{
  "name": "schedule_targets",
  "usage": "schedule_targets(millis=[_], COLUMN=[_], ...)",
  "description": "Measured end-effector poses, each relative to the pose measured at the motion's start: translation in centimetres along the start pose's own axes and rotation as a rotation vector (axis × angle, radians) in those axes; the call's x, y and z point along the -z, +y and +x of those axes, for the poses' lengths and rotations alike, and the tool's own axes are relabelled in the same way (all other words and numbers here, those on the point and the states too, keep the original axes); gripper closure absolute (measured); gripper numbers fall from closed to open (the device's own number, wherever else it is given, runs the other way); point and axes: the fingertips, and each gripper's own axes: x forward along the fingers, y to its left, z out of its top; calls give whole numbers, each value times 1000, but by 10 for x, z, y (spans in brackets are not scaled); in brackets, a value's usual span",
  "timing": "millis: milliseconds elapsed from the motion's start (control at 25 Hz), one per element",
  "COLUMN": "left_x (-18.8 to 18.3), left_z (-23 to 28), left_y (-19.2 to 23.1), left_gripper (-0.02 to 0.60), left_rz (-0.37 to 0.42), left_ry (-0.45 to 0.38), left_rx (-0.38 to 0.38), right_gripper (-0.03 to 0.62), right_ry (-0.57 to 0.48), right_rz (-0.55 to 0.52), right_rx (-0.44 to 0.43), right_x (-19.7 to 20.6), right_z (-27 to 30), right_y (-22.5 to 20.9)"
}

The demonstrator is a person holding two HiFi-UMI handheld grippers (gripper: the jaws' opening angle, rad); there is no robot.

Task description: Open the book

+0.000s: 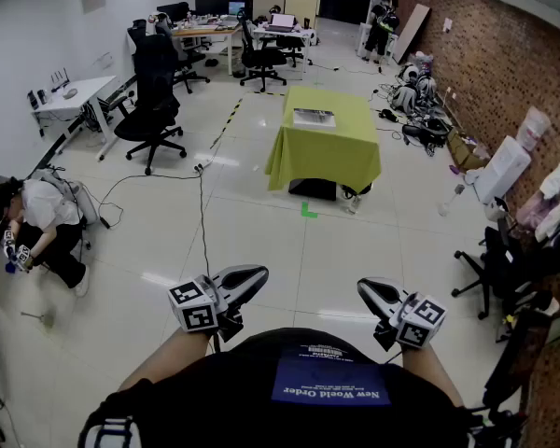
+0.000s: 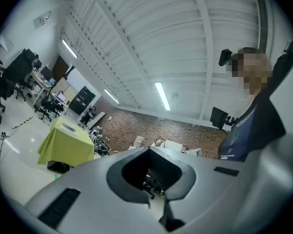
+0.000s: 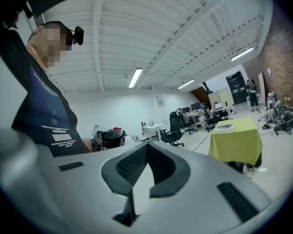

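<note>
A: Nearest: dark shirt [image 1: 252, 371], with left gripper [image 1: 257, 276] and right gripper [image 1: 366, 290] just ahead of it. Both sets of jaws closed tip to tip, nothing held.

B: Book?

A: Book [image 1: 314, 117] lying flat on green-clothed table [image 1: 322, 157], well ahead of both grippers, roughly midway between their lines. Far out of reach. Too small to tell open or closed.

B: So approach phase, by the look of it. Task barely begun.

A: Agreed. Walk up first and square to the table's near edge. Mind the floor cable [image 1: 203, 213], off to the left gripper's side. Part the jaws before reaching. Probably pin the book with one gripper, catch the cover's free edge with the other, and lift slowly without dragging the cloth.
</note>
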Motion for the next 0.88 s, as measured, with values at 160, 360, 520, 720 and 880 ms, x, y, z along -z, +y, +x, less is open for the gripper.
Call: schedule_targets(millis=[160, 360, 520, 720, 880], left_x=[-9, -23, -34, -40, -38], left_z=[-18, -42, -62, -77, -81], left_y=[13, 30, 44, 57, 72], left_gripper=[586, 586, 586, 586, 586], left_rz=[10, 5, 12, 7, -19], left_ry=[17, 14, 25, 40, 64], left_rx=[17, 12, 11, 44, 78], right_gripper=[608, 608, 608, 608, 608], right_ry=[-9, -12, -15, -3, 5], right_rz=[18, 12, 9, 24, 42], right_rx=[7, 6, 12, 59, 101], right_x=[7, 1, -2, 5, 11], right_z=[22, 53, 77, 90, 99], right_y=[10, 20, 28, 34, 37])
